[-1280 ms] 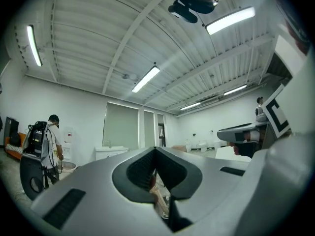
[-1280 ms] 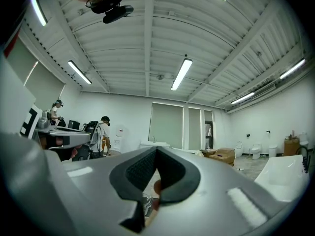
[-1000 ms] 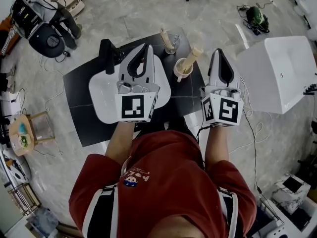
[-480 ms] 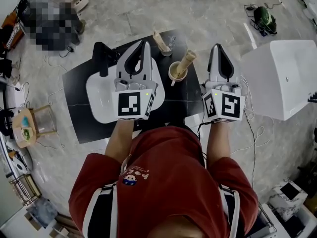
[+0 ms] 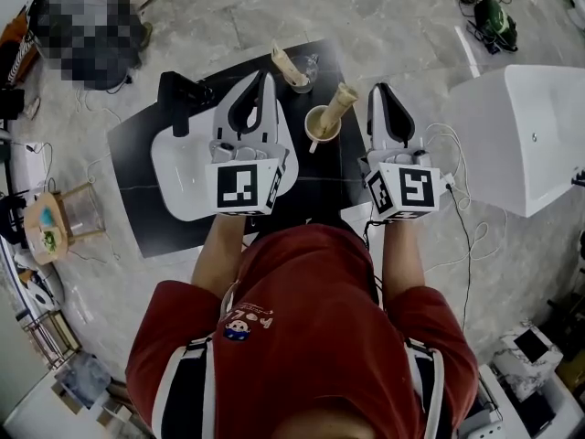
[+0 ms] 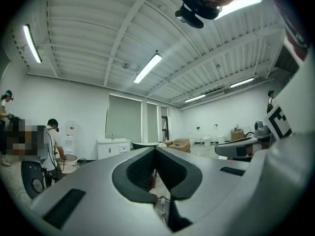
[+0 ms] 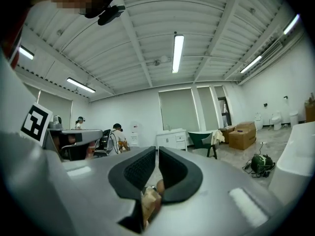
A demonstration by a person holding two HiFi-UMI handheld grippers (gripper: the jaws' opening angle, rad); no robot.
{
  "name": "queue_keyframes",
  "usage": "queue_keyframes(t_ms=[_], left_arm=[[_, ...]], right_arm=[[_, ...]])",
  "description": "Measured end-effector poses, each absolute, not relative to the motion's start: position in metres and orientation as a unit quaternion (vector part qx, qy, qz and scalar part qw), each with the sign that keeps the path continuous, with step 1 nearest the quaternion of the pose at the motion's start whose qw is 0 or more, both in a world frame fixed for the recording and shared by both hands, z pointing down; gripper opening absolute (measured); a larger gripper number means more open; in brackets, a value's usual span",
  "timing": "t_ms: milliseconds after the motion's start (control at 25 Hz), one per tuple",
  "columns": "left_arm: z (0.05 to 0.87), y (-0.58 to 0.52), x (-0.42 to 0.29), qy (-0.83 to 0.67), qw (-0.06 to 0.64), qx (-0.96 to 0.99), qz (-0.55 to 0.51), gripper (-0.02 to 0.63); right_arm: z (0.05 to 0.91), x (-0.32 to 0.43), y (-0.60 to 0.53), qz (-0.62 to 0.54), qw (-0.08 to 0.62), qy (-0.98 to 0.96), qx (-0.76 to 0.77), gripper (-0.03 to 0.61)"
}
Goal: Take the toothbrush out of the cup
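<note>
Opening just now, the jaws of the right gripper (image 7: 157, 150) stand a narrow slit apart, nothing pinched; a tan shape (image 7: 149, 200) low in the gap cannot be identified. The left gripper (image 6: 155, 149) has its jaws fully together and empty. The toothbrush (image 5: 336, 105) leans toward 1 o'clock in the cup (image 5: 310, 128) on the black counter (image 5: 146, 186), at 9 o'clock of the right gripper. Widen the right jaws first, clamp the exposed upper handle squarely, and draw it out along its lean, so the cup likely stays put.

A black square tabletop (image 5: 151, 222) carried a white shallow basin (image 5: 178, 176), a beige round cup (image 5: 322, 123) and a clear glass tumbler (image 5: 308, 66).
</note>
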State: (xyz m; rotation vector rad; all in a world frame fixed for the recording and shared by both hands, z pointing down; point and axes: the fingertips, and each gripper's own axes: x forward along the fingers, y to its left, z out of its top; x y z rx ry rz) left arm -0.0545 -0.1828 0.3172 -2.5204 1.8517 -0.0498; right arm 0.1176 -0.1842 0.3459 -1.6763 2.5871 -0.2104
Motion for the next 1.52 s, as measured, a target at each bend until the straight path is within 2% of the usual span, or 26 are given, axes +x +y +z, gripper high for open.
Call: queue_keyframes(t_ms=[160, 360, 440, 640, 880, 1320, 1520], left_arm=[[0.330, -0.184, -0.050, 0.588, 0.000, -0.808, -0.030, 0.005], [0.348, -0.184, -0.045, 0.589, -0.012, -0.807, -0.043, 0.005], [0.352, -0.185, -0.045, 0.590, -0.016, -0.806, -0.047, 0.005], [0.365, -0.184, -0.044, 0.592, -0.025, -0.803, -0.058, 0.005], [0.376, -0.186, -0.042, 0.596, -0.035, -0.799, -0.072, 0.005], [0.389, -0.189, -0.047, 0.604, -0.045, -0.792, -0.085, 0.005], [0.392, -0.191, -0.050, 0.605, -0.048, -0.790, -0.087, 0.005]], right_arm=[[0.373, 0.111, -0.182, -0.092, 0.004, 0.847, -0.524, 0.071], [0.408, 0.100, -0.177, -0.137, -0.016, 0.864, -0.485, 0.170], [0.421, 0.096, -0.175, -0.155, -0.024, 0.870, -0.468, 0.231], [0.454, 0.086, -0.172, -0.190, -0.036, 0.883, -0.429, 0.282], [0.495, 0.070, -0.168, -0.227, -0.080, 0.891, -0.385, 0.291], [0.522, 0.059, -0.175, -0.229, -0.089, 0.896, -0.371, 0.287], [0.524, 0.058, -0.178, -0.216, -0.095, 0.897, -0.374, 0.233]])
